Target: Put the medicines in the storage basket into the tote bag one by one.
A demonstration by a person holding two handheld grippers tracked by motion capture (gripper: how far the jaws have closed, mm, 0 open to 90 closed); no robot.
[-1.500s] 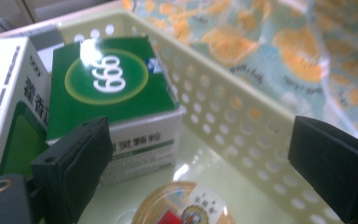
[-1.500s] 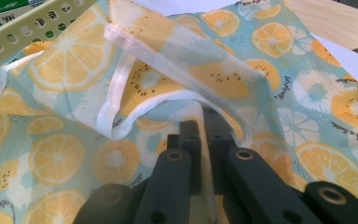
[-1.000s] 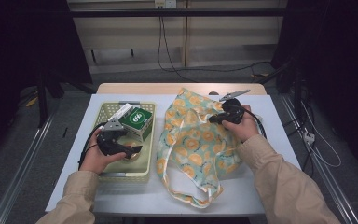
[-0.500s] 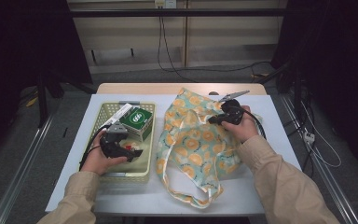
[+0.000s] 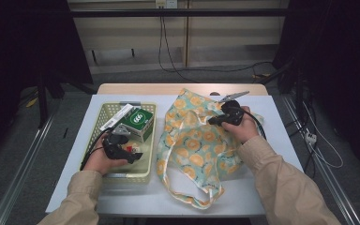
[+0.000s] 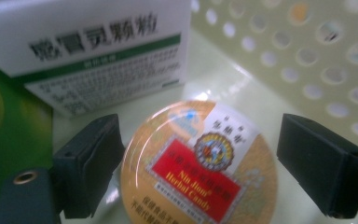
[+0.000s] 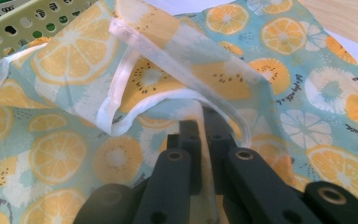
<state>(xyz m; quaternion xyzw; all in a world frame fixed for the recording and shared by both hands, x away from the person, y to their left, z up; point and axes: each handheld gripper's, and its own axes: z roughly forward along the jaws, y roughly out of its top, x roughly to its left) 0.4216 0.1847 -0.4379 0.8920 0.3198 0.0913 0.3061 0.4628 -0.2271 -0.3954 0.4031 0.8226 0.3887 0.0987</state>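
A round orange tin of herbal candy (image 6: 200, 172) with a red label lies on the floor of a pale yellow basket (image 5: 122, 176). My left gripper (image 6: 205, 158) stands open over it, one jaw on each side; the left jaw is close to the tin's edge and the right jaw stands apart. In the high view the left gripper (image 5: 133, 153) is low inside the basket. A teal cloth bag with orange-slice print (image 5: 197, 150) lies to the basket's right. My right gripper (image 7: 200, 140) is shut on the bag's white-edged rim (image 7: 121, 112), and it sits at the bag's upper right (image 5: 213, 121).
A green and white box (image 5: 138, 121) lies in the basket's far half, just behind the tin (image 6: 88, 51). The basket's perforated wall (image 6: 307, 56) rises on the right. The bag's handles (image 5: 187, 197) trail toward the table's near edge. Cables run off the right.
My left gripper has sunk a little lower and nearer in the basket, onto the tin. The right gripper and the bag have stayed where they were.
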